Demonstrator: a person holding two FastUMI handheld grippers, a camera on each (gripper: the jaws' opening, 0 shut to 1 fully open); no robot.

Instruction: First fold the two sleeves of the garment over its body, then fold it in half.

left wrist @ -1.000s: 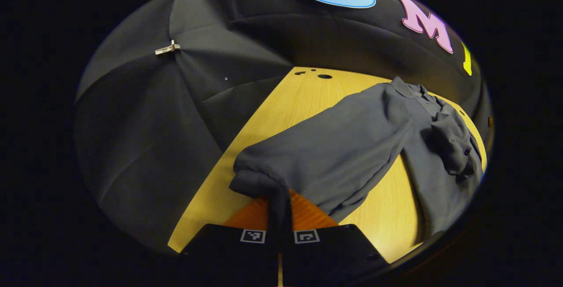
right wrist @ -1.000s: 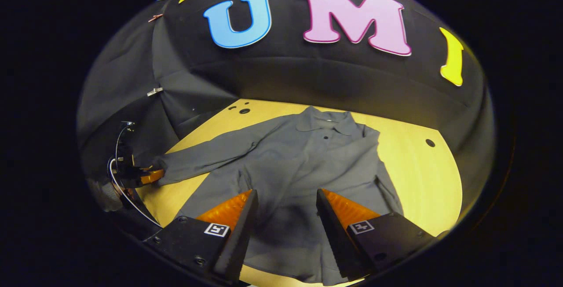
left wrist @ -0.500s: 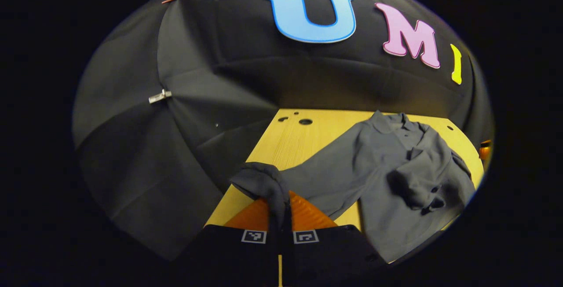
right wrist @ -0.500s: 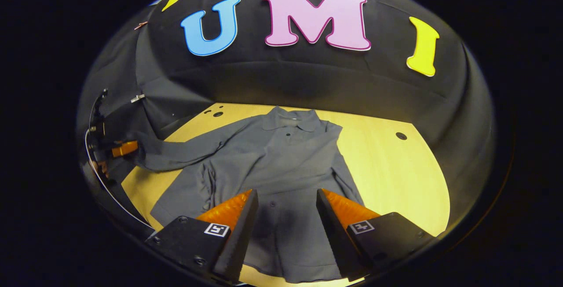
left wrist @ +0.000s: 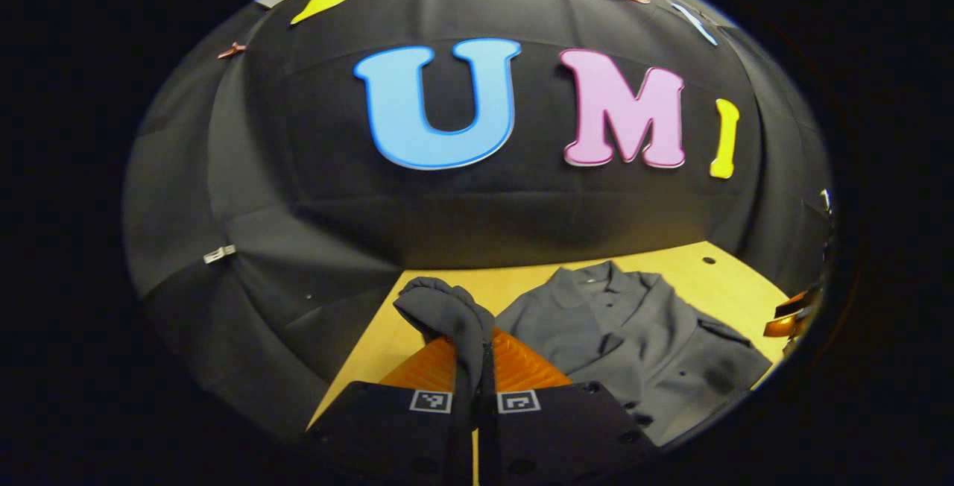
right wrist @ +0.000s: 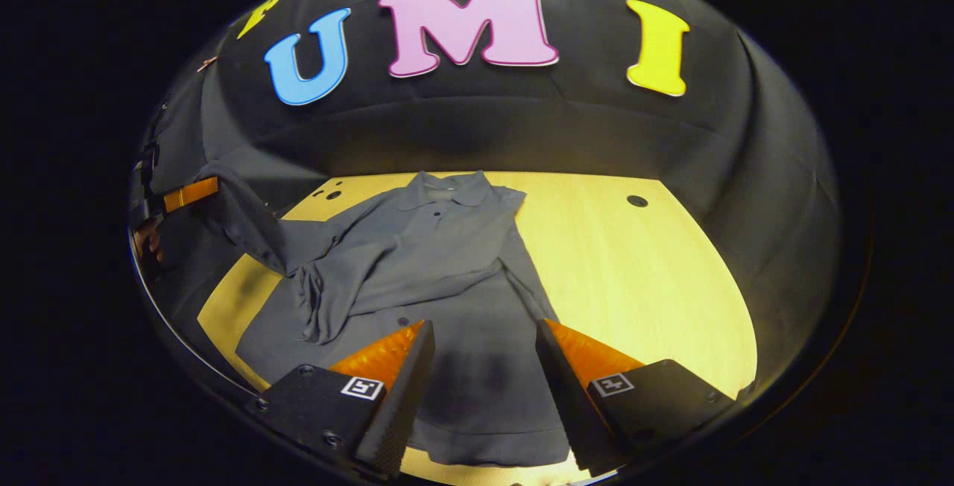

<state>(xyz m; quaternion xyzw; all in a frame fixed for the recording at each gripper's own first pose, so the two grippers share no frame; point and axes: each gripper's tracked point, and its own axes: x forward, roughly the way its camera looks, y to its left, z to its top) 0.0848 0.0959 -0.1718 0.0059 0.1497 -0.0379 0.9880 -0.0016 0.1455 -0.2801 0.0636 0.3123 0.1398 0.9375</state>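
Left gripper view: left gripper (left wrist: 477, 389) fingers clamped tight on sleeve (left wrist: 447, 314), lifted off desk (left wrist: 387, 337). Right gripper (right wrist: 484, 374) fingers wide apart, holding nothing, over shirt (right wrist: 447, 247) hem; shirt lies along desk's left edge.

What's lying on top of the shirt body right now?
The shirt's right sleeve lies folded across the chest. The left sleeve is lifted off it, its cuff pinched in the left gripper. Whatever lies under the fold is covered.
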